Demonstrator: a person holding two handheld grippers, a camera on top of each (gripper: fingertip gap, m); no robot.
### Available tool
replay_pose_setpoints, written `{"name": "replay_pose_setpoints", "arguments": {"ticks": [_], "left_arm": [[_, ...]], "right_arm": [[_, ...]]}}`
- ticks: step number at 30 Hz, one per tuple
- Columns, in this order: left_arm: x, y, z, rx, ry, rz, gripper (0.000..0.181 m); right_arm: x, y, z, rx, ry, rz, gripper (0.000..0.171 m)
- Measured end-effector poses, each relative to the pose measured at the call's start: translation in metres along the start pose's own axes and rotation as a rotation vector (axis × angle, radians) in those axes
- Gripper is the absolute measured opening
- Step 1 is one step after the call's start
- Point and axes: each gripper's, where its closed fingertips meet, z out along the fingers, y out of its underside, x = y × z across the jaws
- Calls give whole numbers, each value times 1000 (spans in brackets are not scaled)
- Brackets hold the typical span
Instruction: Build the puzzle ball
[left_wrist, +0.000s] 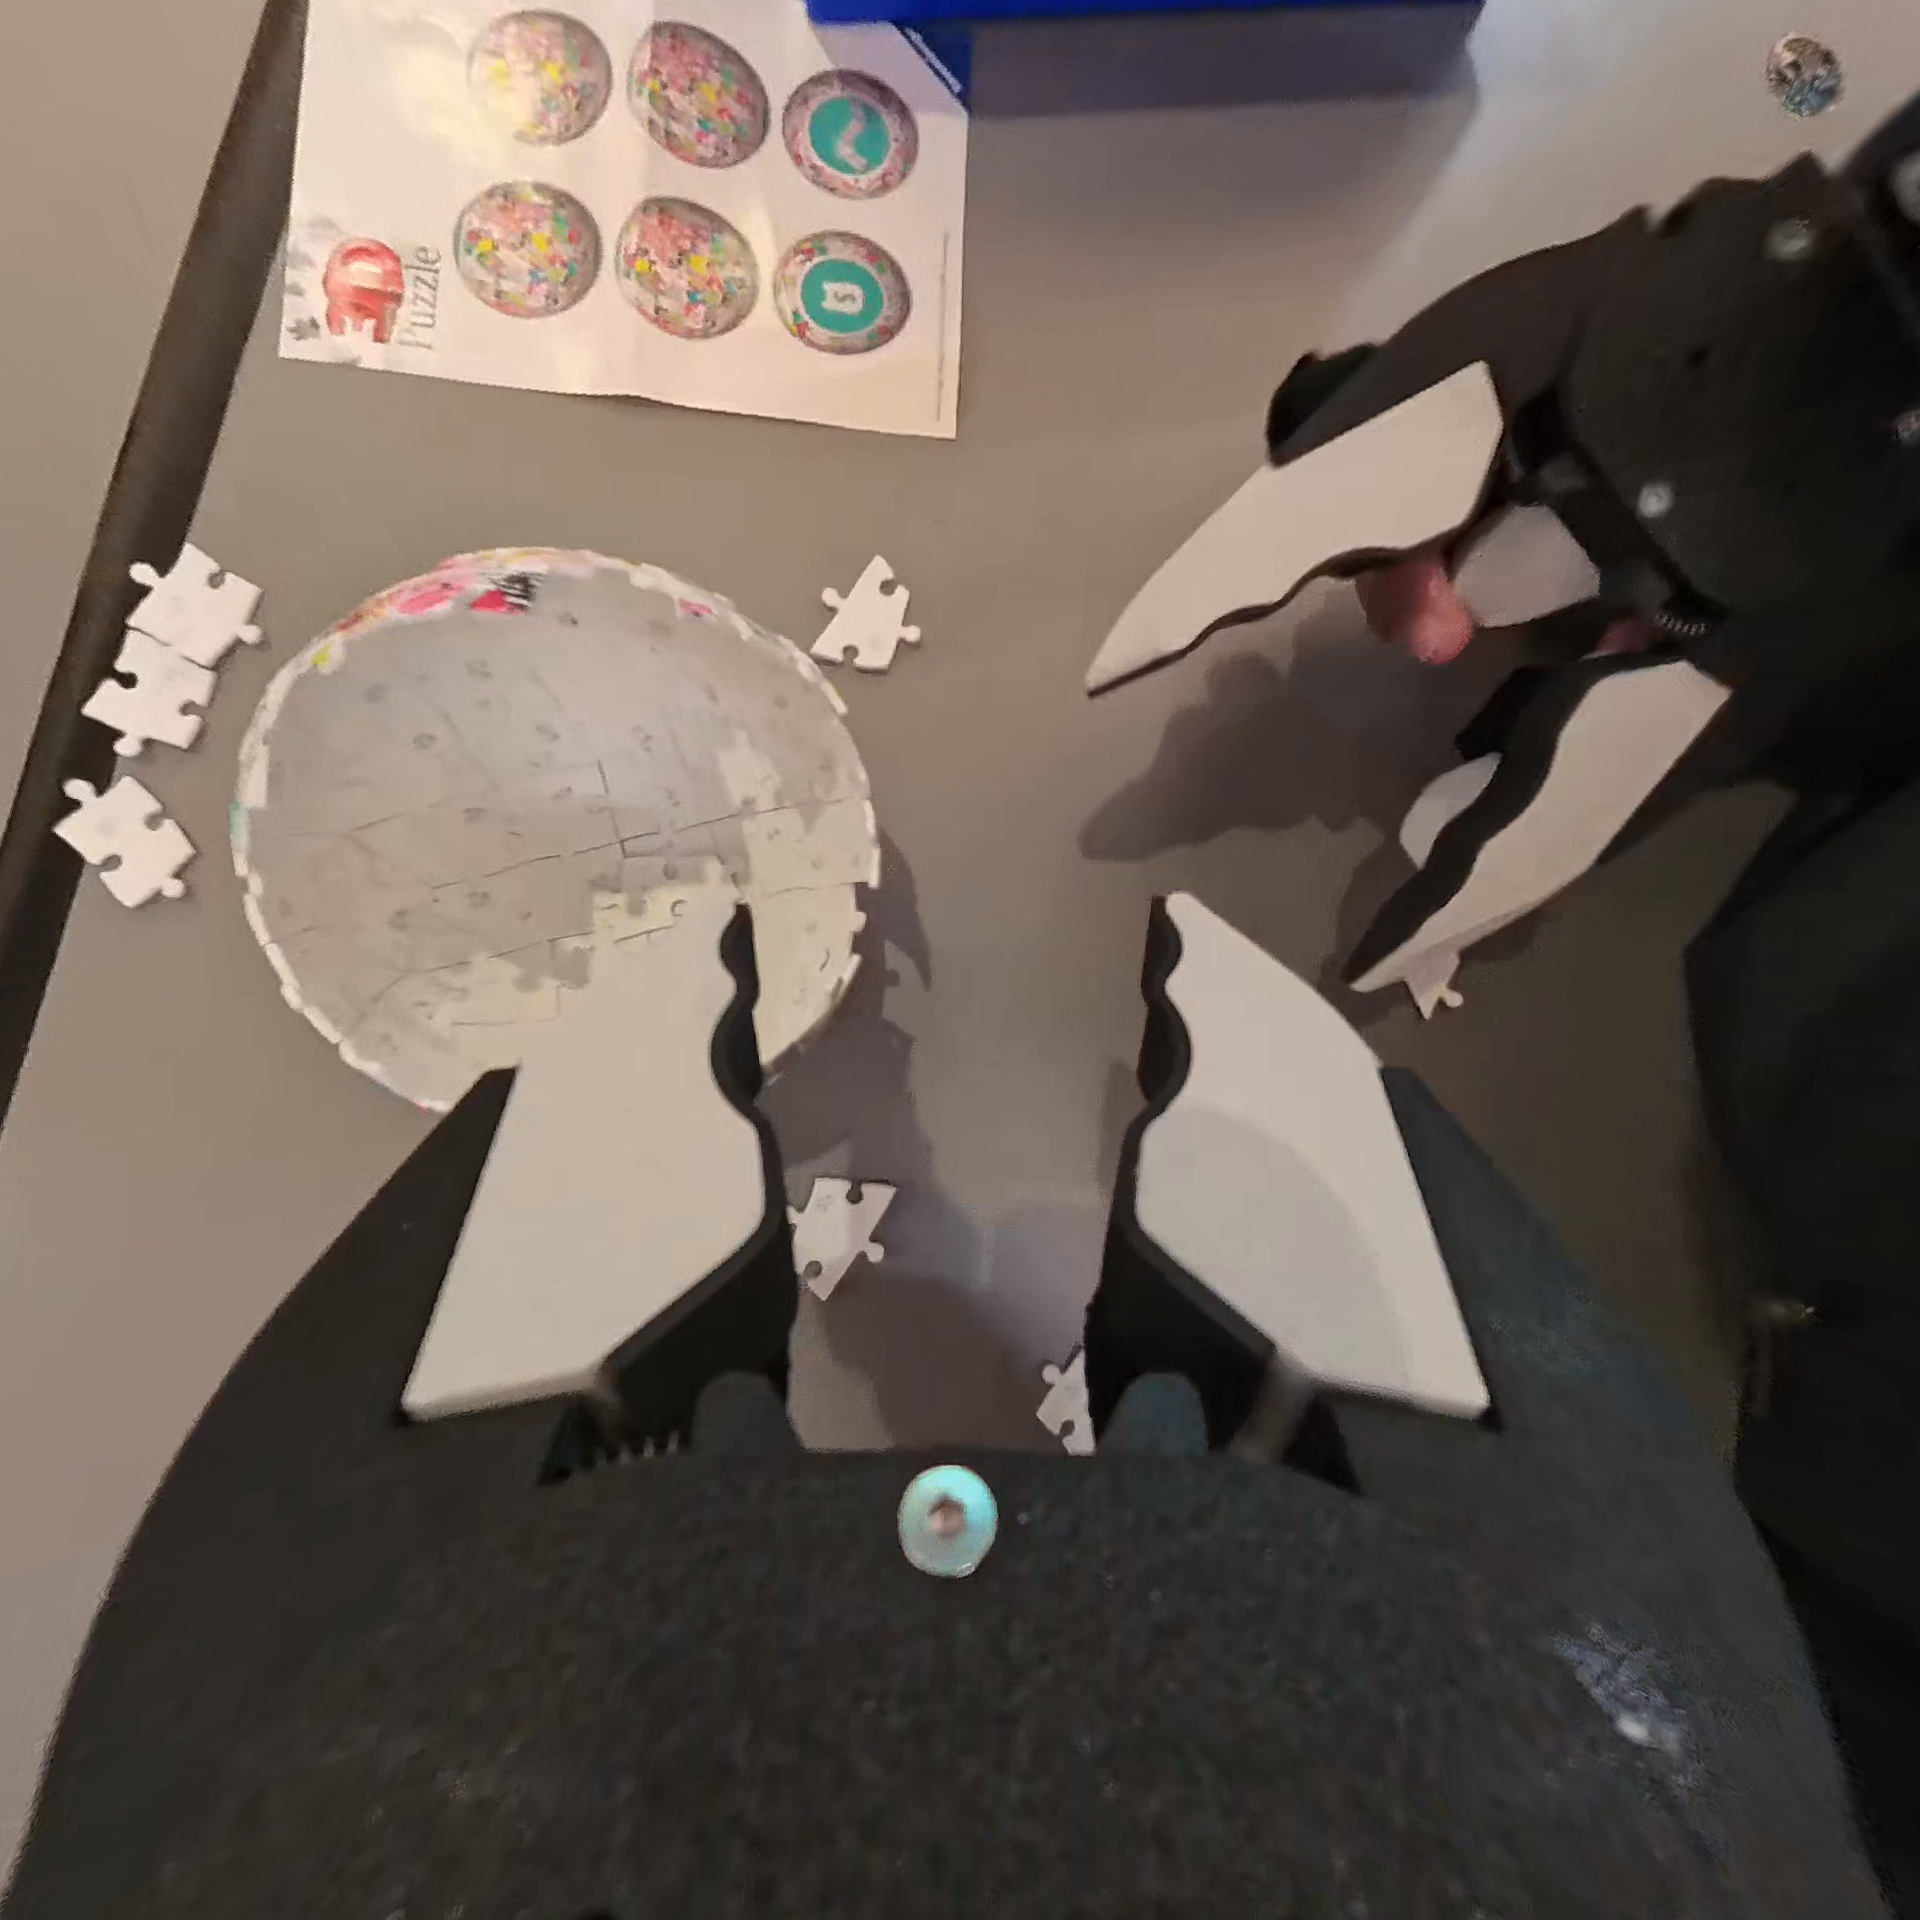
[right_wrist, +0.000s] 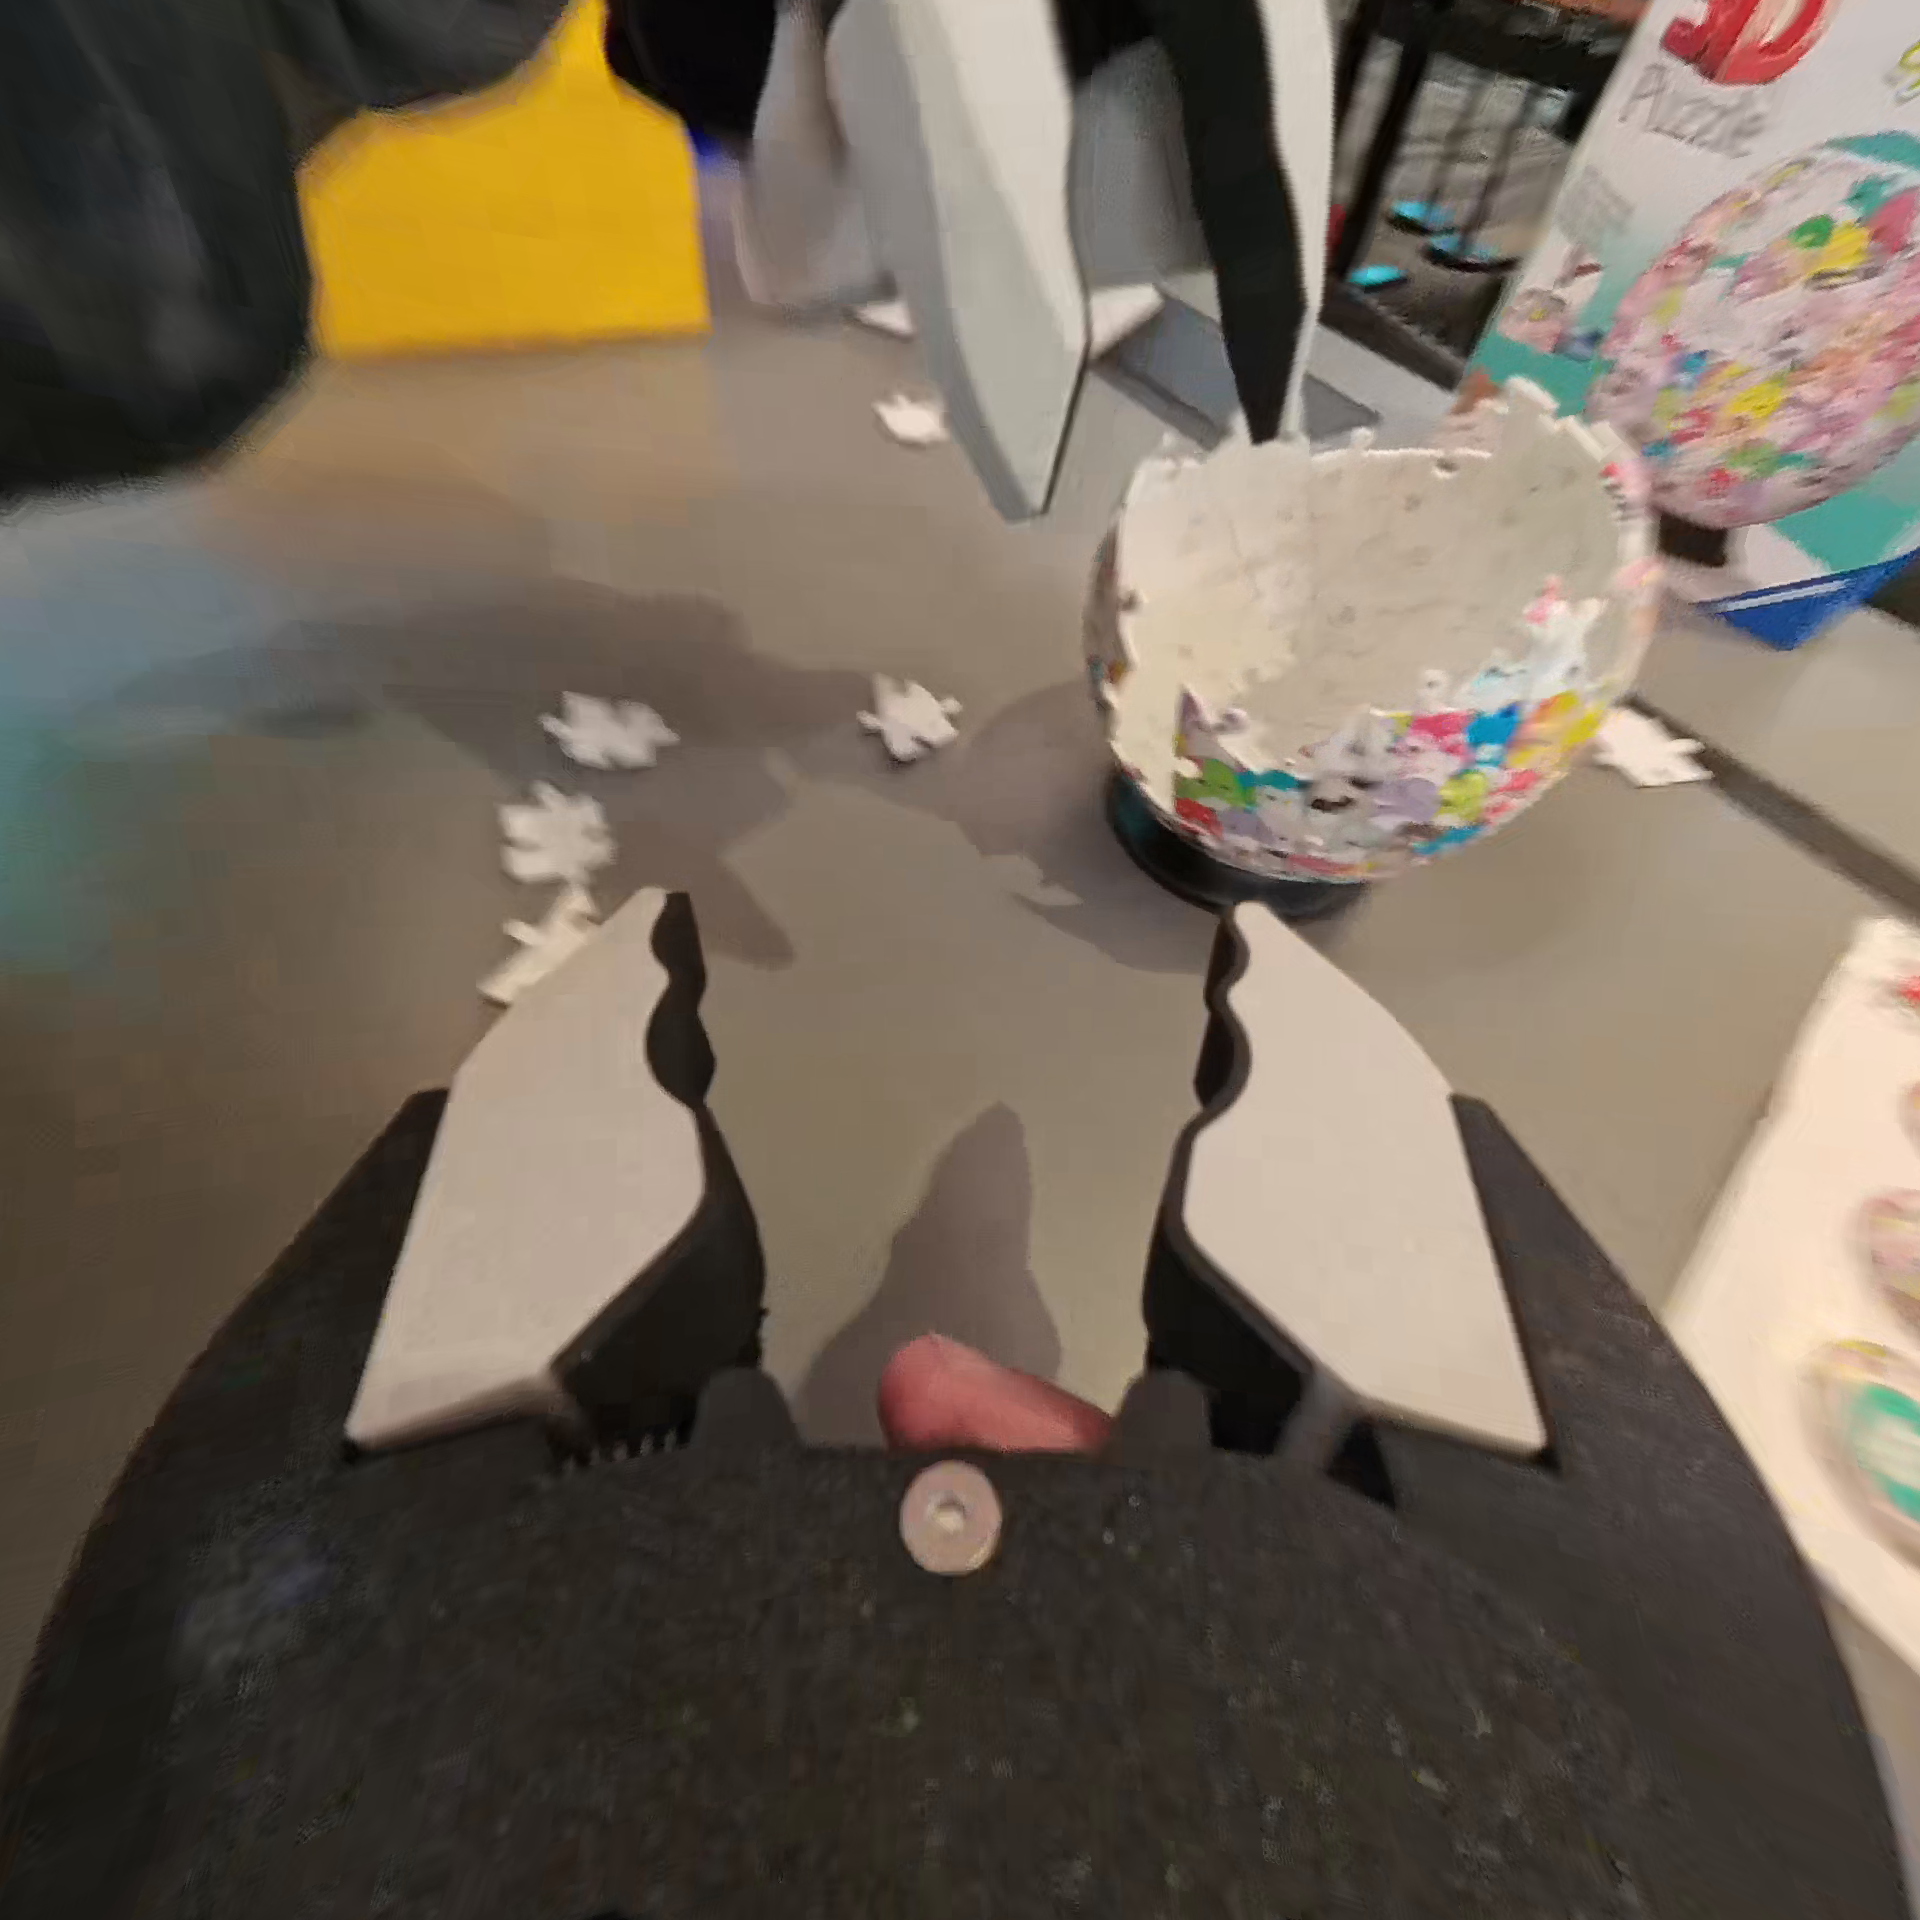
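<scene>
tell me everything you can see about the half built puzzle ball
The puzzle ball is an unfinished hollow shell, open at the top with a jagged, tabbed rim. Its inside is plain white and matt, like card or plastic pieces, with seams showing; its outside is printed in bright pink, green, yellow and blue. It sits upright on a small dark round stand on the grey table, loose white pieces around it. The left tool hangs open above its edge; whether it touches is unclear.

The half-built ball (right_wrist: 1371, 665) is sitting open side up on a dark stand (right_wrist: 1226, 883), its inside white, its outside multicoloured. Loose white pieces (left_wrist: 864, 629) are lying scattered around it.
</scene>
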Motion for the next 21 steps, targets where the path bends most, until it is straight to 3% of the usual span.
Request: {"name": "replay_pose_setpoints", "arguments": {"ticks": [5,8,9,12,14,16,21], "left_arm": [[-13,15,-25,134,-92,-77,76],[-23,25,-35,256,-144,-128,75],[-18,25,-34,287,-144,-114,73],[-4,25,-26,332,-177,-49,66],[-7,25,-24,379,-250,-45,57],[-14,24,-25,467,-319,-102,53],[-46,34,-29,531,-553,-197,31]], "right_arm": [[-52,-40,-23,296,-575,426,91],[-38,-57,-39,433,-716,626,39],[-29,-54,-36,426,-673,635,33],[0,-36,-18,265,-377,490,79],[13,-33,-13,163,-228,296,79],[27,-35,-8,89,-72,148,93],[22,-32,9,-107,0,29,87]]}}
